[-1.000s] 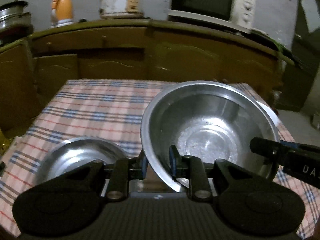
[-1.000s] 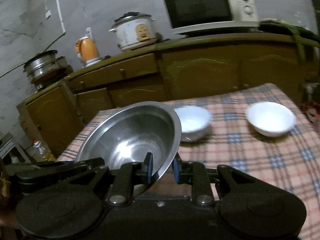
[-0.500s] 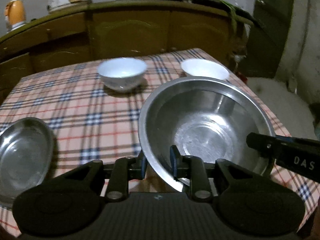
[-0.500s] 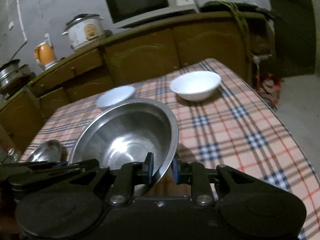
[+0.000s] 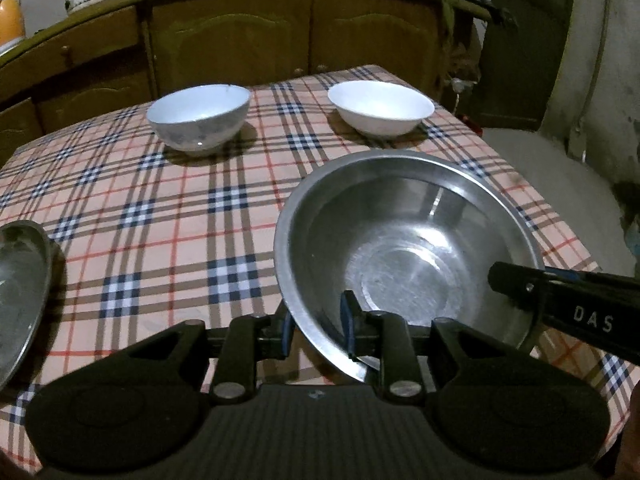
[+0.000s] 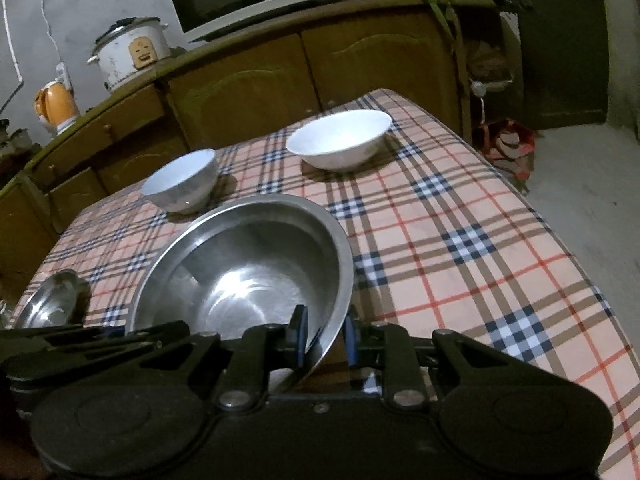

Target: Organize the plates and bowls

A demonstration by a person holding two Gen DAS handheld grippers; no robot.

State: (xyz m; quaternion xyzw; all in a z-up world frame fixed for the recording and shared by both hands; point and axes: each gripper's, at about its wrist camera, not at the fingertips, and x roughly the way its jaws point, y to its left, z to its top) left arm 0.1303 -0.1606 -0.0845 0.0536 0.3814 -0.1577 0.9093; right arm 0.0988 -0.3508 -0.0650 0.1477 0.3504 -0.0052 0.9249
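Steel bowl [image 5: 404, 248] held over the checked tablecloth [image 5: 160, 208], near its right edge, w/ both grippers. Left gripper [image 5: 316, 330] nearly shut, clamped on near-left rim; right gripper [image 6: 322, 338] same on opposite rim. Prob light, stiff, but slick metal – thin rim is the only hold, so keep it level. 2 white bowls [image 5: 200, 118] [image 5: 380, 108] beyond look breakable; steel plate [image 5: 20, 296] sits at left

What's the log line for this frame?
left gripper: shut on steel bowl rim | right gripper: shut on opposite rim | white bowls: on table
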